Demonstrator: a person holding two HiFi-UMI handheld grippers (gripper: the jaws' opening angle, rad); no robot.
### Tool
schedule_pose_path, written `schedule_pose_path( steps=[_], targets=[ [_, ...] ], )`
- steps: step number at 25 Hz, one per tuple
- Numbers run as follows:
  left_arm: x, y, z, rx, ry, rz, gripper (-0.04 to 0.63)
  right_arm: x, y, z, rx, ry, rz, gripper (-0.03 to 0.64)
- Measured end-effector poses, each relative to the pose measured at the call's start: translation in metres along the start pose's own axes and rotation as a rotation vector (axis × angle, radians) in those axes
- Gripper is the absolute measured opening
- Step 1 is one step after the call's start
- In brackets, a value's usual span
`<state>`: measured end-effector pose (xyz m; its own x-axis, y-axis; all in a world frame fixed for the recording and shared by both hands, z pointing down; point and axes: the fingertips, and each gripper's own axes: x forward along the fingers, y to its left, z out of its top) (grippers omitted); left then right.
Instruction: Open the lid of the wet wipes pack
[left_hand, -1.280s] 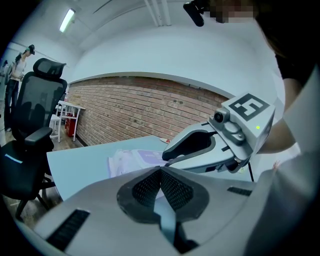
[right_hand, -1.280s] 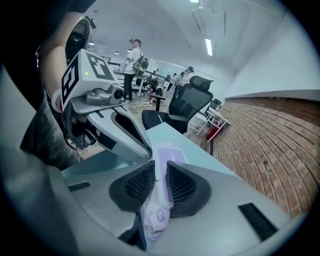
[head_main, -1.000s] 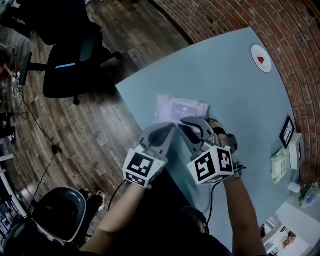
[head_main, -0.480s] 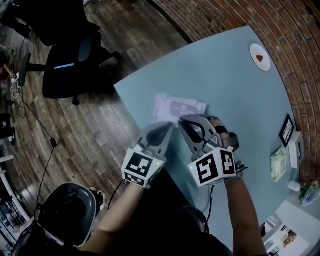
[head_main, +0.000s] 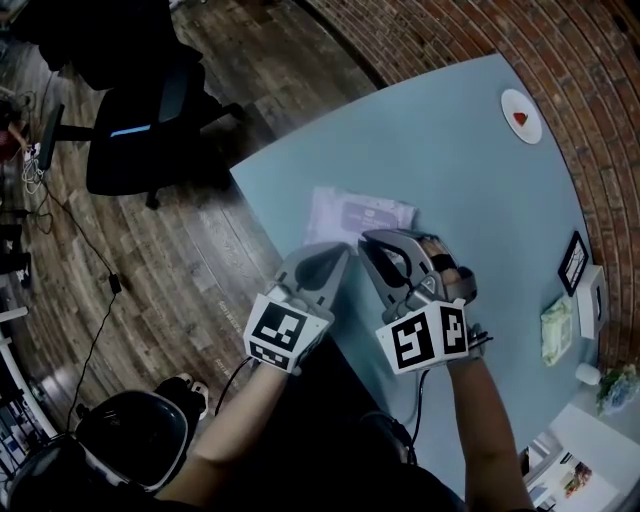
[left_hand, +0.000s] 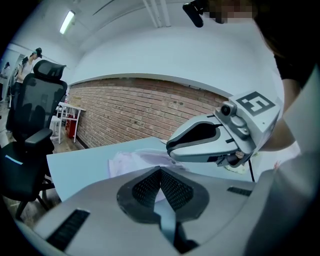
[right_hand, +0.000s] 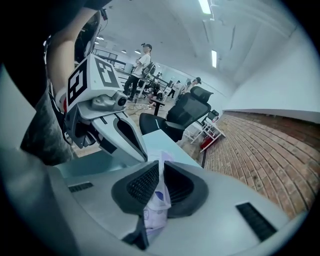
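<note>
Nipped in, then eased a touch: the right gripper (right_hand: 161, 167) pinches a flap of the wet wipes pack (head_main: 362, 214); the left gripper (left_hand: 160, 171) is pressed together just left. Lid peel looks ready.

The wet wipes pack (head_main: 362, 214) is a soft, pale lilac-white pouch with a darker oblong patch on its top face. It lies flat, reaching forward from both pairs of jaws. A printed lilac-and-white fold of it (right_hand: 158, 196) stands upright between the jaws of the right gripper (right_hand: 160, 172), pinched by the pads, which have just eased slightly apart. The rest of it sits just beyond the tips of the left gripper (left_hand: 160, 172), crumpled there. Whether the lid is lifted cannot be told.
</note>
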<state>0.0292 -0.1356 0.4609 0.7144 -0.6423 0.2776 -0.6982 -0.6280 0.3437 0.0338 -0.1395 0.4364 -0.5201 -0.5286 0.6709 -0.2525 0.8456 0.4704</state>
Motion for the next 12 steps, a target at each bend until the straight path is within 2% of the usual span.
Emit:
schedule_pose_path(
  steps=[5, 12],
  targets=[
    [0.001, 0.0, 0.0, -0.003, 0.0, -0.001, 0.011, -0.005, -0.011, -0.008, -0.049, 0.011, -0.108, 0.04],
    [0.0, 0.0, 0.001, -0.009, -0.006, 0.0, 0.011, -0.014, -0.035, -0.021, 0.009, 0.023, -0.223, 0.043]
  ],
)
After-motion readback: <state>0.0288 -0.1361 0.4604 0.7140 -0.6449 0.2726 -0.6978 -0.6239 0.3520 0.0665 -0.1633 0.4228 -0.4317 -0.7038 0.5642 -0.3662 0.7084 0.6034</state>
